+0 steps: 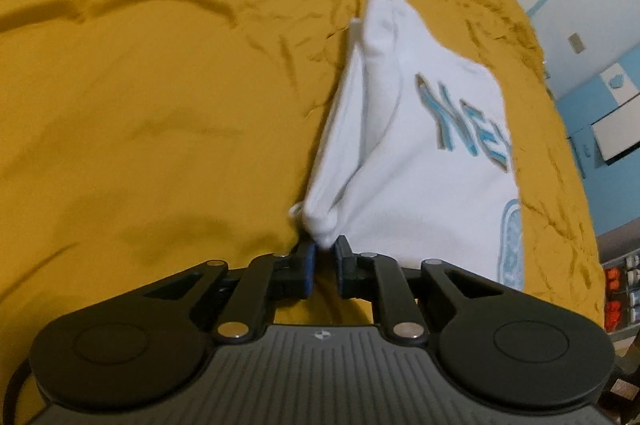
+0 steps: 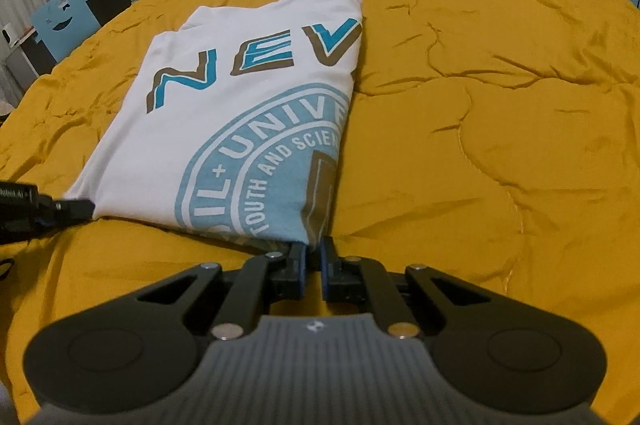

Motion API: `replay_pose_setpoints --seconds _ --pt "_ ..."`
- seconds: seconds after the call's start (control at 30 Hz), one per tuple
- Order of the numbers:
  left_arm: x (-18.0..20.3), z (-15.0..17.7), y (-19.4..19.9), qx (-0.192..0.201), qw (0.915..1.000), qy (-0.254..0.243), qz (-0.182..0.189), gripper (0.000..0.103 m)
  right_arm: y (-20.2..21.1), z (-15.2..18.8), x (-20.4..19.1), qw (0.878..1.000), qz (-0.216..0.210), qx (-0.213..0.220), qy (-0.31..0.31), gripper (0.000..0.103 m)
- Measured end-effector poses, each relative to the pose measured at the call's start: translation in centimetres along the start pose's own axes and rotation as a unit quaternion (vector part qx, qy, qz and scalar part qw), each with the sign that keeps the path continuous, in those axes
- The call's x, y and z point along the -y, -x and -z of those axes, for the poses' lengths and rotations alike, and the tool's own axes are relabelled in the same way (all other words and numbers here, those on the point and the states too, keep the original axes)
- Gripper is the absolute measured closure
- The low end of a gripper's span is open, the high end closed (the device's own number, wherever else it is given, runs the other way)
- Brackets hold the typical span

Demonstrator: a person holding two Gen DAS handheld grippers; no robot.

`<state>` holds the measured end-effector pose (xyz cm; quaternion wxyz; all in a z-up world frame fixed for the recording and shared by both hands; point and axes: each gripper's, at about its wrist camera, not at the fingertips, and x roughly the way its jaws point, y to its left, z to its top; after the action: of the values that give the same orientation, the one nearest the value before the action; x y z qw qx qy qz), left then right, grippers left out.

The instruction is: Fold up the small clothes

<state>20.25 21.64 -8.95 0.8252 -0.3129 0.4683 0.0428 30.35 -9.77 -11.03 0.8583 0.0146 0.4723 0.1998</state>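
White T-shirt (image 2: pixel 240 113), already folded lengthwise into a long panel, lies on a mustard-yellow quilted bedspread (image 2: pixel 500 105) covering a bed. Print faces up: blue-and-brown lettering above part of a pale blue round seal, both cut off at the shirt's right folded edge. Right gripper (image 2: pixel 314 257) has its jaws clenched on the near right corner of the shirt, right at the bottom hem where the fold edge ends; cloth is pinched between the blue pads. Left gripper (image 1: pixel 325 257) grasps the near left corner, jaws nearly closed on a bunched knot of white fabric; from that corner a folded sleeve or side flap runs away toward the far end, slightly ridged and lifted. In the right wrist view the left gripper's black fingertip (image 2: pixel 74 207) shows at the shirt's near left corner, so both tools sit on the same near hem, one at each end. Far edge of the shirt lies flat on the bedspread. Open room: wide wrinkled bedspread to the right of the shirt and beyond its far edge, also broad bare spread to the left. Bed edge runs behind on the left, with blue furniture (image 2: pixel 64 21) and cluttered shelves past it.
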Motion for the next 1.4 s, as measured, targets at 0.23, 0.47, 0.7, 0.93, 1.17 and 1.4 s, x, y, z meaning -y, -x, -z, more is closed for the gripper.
replay_pose_setpoints --seconds 0.23,0.47,0.7,0.93,1.17,1.4 --pt "0.3 -0.4 2.1 -0.010 0.9993 -0.027 -0.025 0.094 1.5 0.0 1.0 1.000 -0.011 -0.019 -0.020 0.103" --pt "1.4 -2.3 4.6 0.041 0.9973 -0.061 0.007 0.064 4.5 -0.7 2.9 0.999 -0.022 0.012 -0.047 0.097" --pt "2.7 -6.2 3.9 0.082 0.9900 -0.089 0.072 0.025 4.3 -3.2 4.4 0.996 -0.046 0.026 -0.078 0.069" --pt "1.7 -10.3 -2.2 0.043 0.9928 -0.058 0.095 0.019 1.4 -6.3 4.9 0.992 -0.057 0.029 -0.113 0.048" --pt "-0.6 -13.0 -7.4 0.007 0.9906 0.007 0.136 0.019 -3.2 -9.0 5.6 0.983 -0.101 0.012 -0.152 0.039" --pt "-1.7 -15.4 -11.3 -0.004 0.9823 0.031 0.185 0.019 -8.3 -11.6 7.9 0.968 -0.135 0.001 -0.213 0.039"
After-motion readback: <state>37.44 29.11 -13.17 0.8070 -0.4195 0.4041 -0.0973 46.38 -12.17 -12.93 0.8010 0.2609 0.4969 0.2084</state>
